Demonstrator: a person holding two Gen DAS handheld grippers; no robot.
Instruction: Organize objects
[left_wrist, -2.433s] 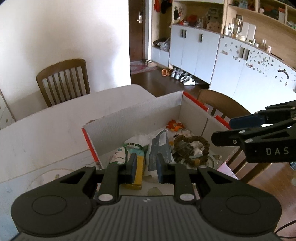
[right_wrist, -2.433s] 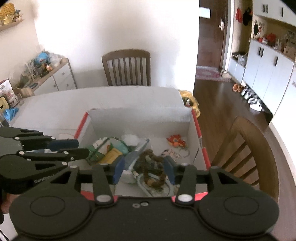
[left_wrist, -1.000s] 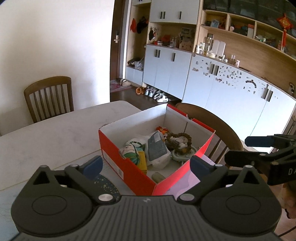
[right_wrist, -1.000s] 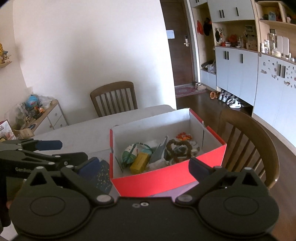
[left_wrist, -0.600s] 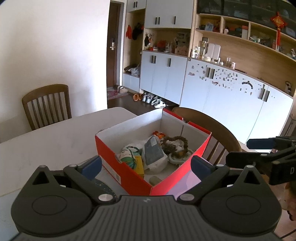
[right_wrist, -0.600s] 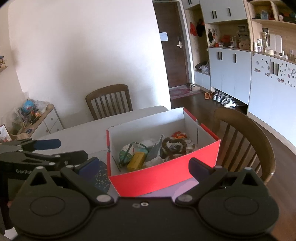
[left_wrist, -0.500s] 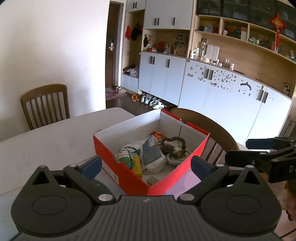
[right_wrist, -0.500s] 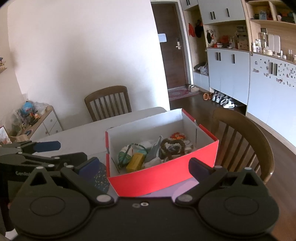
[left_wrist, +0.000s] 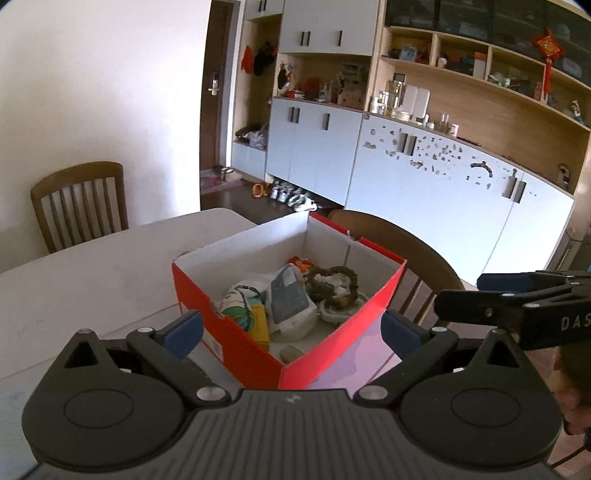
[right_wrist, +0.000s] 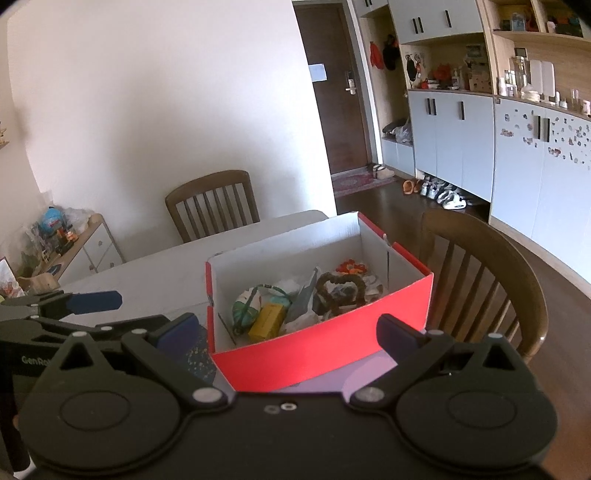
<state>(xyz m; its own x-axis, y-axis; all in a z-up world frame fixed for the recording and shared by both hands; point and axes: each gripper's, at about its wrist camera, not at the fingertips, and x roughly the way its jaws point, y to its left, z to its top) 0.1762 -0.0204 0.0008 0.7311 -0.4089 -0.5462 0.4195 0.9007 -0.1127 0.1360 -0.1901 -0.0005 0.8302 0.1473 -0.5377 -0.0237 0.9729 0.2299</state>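
A red cardboard box (left_wrist: 236, 343) (right_wrist: 325, 350) with white inside walls sits on the pale table (left_wrist: 92, 273) (right_wrist: 166, 277). Inside lie a yellow packet (left_wrist: 259, 326) (right_wrist: 267, 319), a grey pouch (left_wrist: 290, 297), a brown bead loop (left_wrist: 336, 282) (right_wrist: 338, 291), a green-patterned round item (right_wrist: 243, 310) and a small orange toy (left_wrist: 301, 263) (right_wrist: 349, 266). My left gripper (left_wrist: 291, 330) hangs open above the box's near corner, holding nothing. My right gripper (right_wrist: 288, 328) is open too, held back over the box's red front wall. Each gripper shows at the edge of the other's view.
Wooden chairs stand at the table's far end (left_wrist: 79, 205) (right_wrist: 214, 206) and beside the box (left_wrist: 402, 251) (right_wrist: 484, 280). White cabinets (left_wrist: 424, 192) and shelves line the right wall. A low cluttered sideboard (right_wrist: 70, 243) is at the left. A speckled dark mat (right_wrist: 197, 356) lies by the box.
Both grippers went from narrow, down over the box's contents, to wide open. They have pulled back and up, so the whole box now shows in front of them.
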